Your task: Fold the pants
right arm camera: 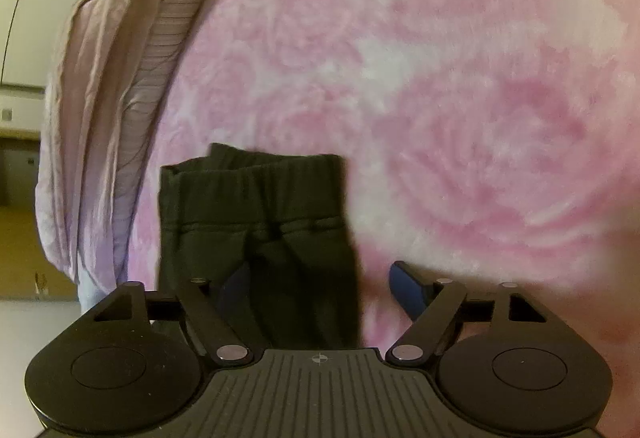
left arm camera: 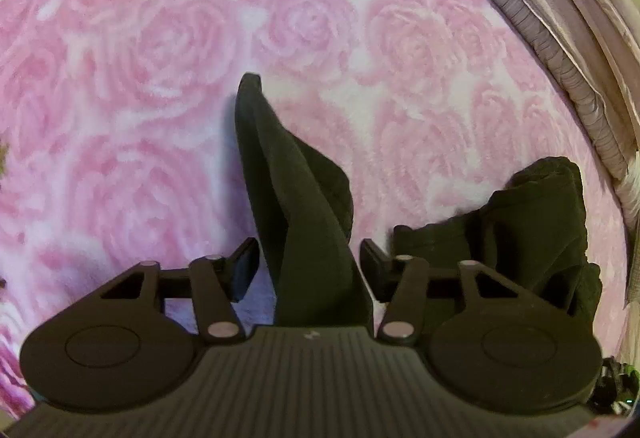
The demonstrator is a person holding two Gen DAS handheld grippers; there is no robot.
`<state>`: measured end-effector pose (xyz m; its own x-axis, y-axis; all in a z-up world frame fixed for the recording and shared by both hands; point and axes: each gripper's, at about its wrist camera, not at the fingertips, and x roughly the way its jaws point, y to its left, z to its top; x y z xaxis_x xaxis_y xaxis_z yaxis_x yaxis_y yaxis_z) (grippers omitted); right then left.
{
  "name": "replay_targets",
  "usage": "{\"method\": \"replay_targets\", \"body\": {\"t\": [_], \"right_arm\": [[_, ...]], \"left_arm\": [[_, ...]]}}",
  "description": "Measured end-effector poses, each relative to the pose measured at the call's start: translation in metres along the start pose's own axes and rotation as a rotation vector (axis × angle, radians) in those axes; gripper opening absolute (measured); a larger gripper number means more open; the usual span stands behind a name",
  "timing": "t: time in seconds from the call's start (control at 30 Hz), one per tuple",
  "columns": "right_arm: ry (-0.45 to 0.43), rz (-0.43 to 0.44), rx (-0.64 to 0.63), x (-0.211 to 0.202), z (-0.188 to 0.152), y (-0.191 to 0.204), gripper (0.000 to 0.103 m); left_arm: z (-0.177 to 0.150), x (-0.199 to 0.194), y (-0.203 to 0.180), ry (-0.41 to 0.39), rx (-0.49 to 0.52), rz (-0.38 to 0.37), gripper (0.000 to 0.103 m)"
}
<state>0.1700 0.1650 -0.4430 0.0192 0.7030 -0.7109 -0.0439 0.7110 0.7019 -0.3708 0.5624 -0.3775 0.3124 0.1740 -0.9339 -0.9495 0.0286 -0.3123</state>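
Observation:
The black pants lie on a pink rose-patterned blanket (left arm camera: 160, 38). In the left wrist view a narrow strip of a pants leg (left arm camera: 280, 166) runs from the blanket back between the fingers of my left gripper (left arm camera: 310, 264). That gripper is open, and its pads stand clear of the cloth on both sides. A bunched part of the pants (left arm camera: 532, 230) lies to the right. In the right wrist view the elastic waistband end (right arm camera: 256, 182) lies just ahead of my right gripper (right arm camera: 322, 286). It is open too, with the cloth between its blue pads and partly covering the left pad.
A mauve pleated bedspread edge (left arm camera: 560, 50) and a pale sheet (right arm camera: 92, 118) hang off the side of the bed. Beyond them is bare floor and wall (right arm camera: 24, 38). The blanket (right arm camera: 440, 78) stretches wide around the pants.

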Motion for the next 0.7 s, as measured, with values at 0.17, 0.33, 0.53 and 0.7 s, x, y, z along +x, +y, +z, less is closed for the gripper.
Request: {"method": "replay_targets", "body": {"t": [0.17, 0.33, 0.53, 0.7], "right_arm": [[-0.025, 0.110, 0.008, 0.015, -0.002, 0.001, 0.036], [-0.015, 0.062, -0.041, 0.005, -0.002, 0.037, 0.006], [-0.198, 0.235, -0.110, -0.066, 0.036, 0.144, 0.004], [-0.342, 0.416, -0.291, -0.138, 0.039, 0.222, 0.003]], "left_arm": [[-0.002, 0.006, 0.013, 0.026, -0.017, 0.006, 0.037], [0.003, 0.005, 0.015, 0.034, -0.007, 0.000, 0.008], [0.055, -0.030, 0.000, -0.111, 0.011, 0.036, 0.006], [0.096, -0.107, 0.003, -0.343, -0.037, 0.010, 0.006]]}}
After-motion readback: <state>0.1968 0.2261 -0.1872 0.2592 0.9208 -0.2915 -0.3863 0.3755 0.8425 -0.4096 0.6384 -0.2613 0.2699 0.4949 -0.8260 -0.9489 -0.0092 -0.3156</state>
